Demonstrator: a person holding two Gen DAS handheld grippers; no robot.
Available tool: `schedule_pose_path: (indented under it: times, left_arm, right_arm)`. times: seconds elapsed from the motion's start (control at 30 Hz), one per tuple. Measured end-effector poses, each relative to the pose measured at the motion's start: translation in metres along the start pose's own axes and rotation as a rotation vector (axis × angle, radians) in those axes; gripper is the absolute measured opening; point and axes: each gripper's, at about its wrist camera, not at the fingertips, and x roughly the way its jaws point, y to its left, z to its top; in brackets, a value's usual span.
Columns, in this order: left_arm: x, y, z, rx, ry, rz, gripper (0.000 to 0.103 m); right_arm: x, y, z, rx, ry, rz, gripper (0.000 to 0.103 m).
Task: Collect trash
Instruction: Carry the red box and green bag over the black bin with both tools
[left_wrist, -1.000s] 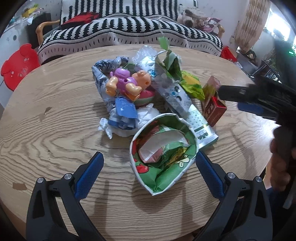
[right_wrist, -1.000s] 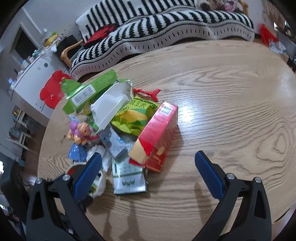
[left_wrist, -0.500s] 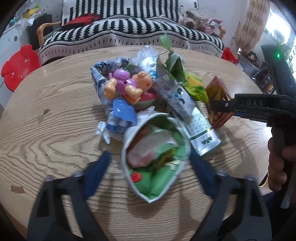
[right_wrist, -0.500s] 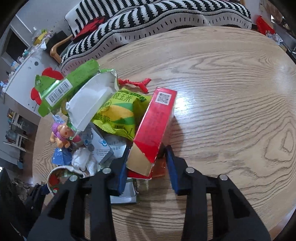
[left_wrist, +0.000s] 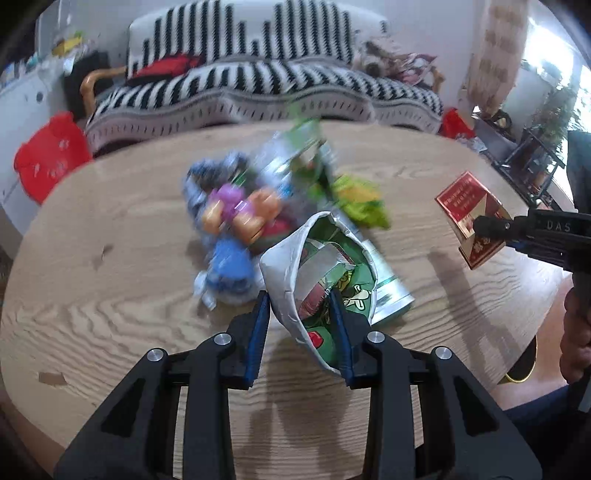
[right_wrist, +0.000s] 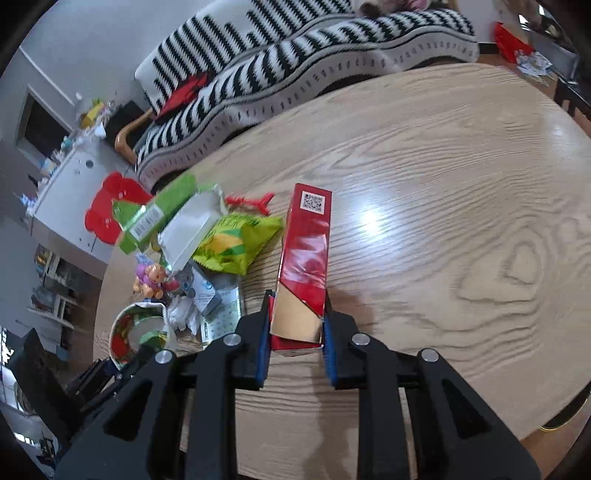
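Note:
My left gripper (left_wrist: 301, 336) is shut on the rim of an open green snack bag with a silver lining (left_wrist: 325, 273), tilted up off the round wooden table (left_wrist: 110, 295). My right gripper (right_wrist: 295, 343) is shut on the open end of a red carton (right_wrist: 304, 258), lifted clear of the pile; the carton also shows at the right of the left wrist view (left_wrist: 469, 214). The trash pile holds a yellow-green snack bag (right_wrist: 232, 243), a green carton (right_wrist: 155, 214), a white-and-green box (left_wrist: 388, 291) and crumpled wrappers (left_wrist: 229, 280).
A purple and orange toy figure (left_wrist: 240, 210) lies in the pile. A striped sofa (left_wrist: 258, 85) stands behind the table, a red stool (left_wrist: 48, 162) at its left. The table's right half (right_wrist: 461, 184) is bare wood.
Both grippers have shut: the left on the green snack bag, the right on the red carton. The red carton has been lifted away from the pile to the right.

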Motion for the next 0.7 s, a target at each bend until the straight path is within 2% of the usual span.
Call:
schedule_pose_path:
  times: [0.07,0.13,0.23,0.33,0.53,0.7]
  left_arm:
    - [-0.003,-0.015,0.005,0.018,-0.007,-0.030,0.032]
    - [-0.005,-0.039,0.011,0.042,-0.009,-0.094,0.032]
    - [-0.005,-0.085,0.016,0.106,-0.011,-0.158,0.032]
    - [-0.004,-0.139,0.018,0.169,-0.004,-0.254,0.032]
    - [0.007,-0.250,-0.003,0.313,0.025,-0.424,0.032]
    - [0.031,-0.333,-0.027,0.406,0.100,-0.551,0.032]
  right_arm:
    - [-0.017,-0.011,0.000,-0.001,-0.034,-0.016,0.023]
    - [-0.036,-0.028,-0.002,0.007,-0.073,-0.048,0.023]
    - [-0.067,-0.062,-0.004,0.047,-0.128,-0.093,0.023]
    - [-0.105,-0.101,-0.011,0.082,-0.208,-0.190,0.023]
    - [-0.171,-0.190,-0.041,0.220,-0.321,-0.340,0.023]
    - [-0.201,-0.275,-0.084,0.381,-0.315,-0.429,0.023]
